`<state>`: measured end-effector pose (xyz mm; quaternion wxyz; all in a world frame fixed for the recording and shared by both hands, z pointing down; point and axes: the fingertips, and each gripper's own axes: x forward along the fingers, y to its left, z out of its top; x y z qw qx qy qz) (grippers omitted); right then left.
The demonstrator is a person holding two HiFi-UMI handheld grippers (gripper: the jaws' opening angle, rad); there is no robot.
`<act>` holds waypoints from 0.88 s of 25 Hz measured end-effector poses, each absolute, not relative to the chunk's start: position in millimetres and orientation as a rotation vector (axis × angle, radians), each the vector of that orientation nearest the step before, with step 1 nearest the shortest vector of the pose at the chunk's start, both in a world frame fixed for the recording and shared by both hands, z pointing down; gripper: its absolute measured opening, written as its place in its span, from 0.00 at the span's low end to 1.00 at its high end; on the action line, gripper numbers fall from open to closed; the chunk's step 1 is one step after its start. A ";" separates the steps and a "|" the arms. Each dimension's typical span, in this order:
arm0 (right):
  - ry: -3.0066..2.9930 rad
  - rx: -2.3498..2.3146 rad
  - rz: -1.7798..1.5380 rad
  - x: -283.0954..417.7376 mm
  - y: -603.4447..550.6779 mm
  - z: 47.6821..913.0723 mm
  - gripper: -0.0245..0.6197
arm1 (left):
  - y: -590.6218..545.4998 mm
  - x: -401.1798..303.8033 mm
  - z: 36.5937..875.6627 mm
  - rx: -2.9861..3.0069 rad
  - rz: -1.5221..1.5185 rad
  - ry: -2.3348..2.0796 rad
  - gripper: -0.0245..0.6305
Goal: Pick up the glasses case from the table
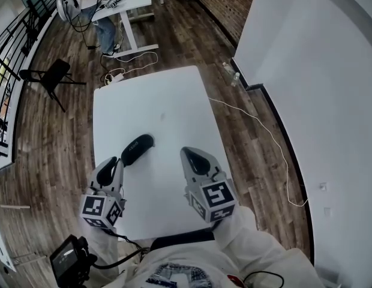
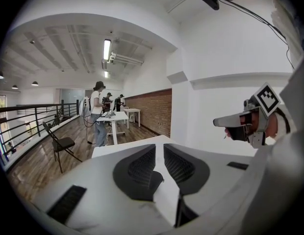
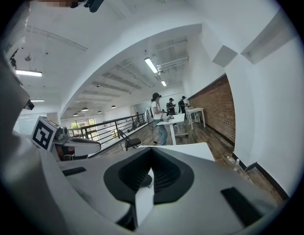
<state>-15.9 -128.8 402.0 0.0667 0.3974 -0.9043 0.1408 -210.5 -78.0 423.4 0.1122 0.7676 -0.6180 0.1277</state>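
White table [image 1: 162, 101] is shown from above, with the glasses case [image 1: 138, 149] laid left of centre, just beyond the left gripper [image 1: 116, 162]. Its jaws are parted only a crack, with nothing between them. The right gripper [image 1: 186, 153] is held closed and empty, well right of the case. If approached this narrowly, the case would likely be nudged away rather than clasped.

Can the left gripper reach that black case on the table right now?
Probably yes. The left gripper is right beside the glasses case on the white table, with nothing between them. Its jaws stand barely apart, so they would likely need to open wider.
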 end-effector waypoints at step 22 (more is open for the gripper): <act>-2.624 1.256 0.476 12.1 -138.4 424.2 0.01 | -126.1 -203.2 562.7 2.267 1.012 -1.390 0.80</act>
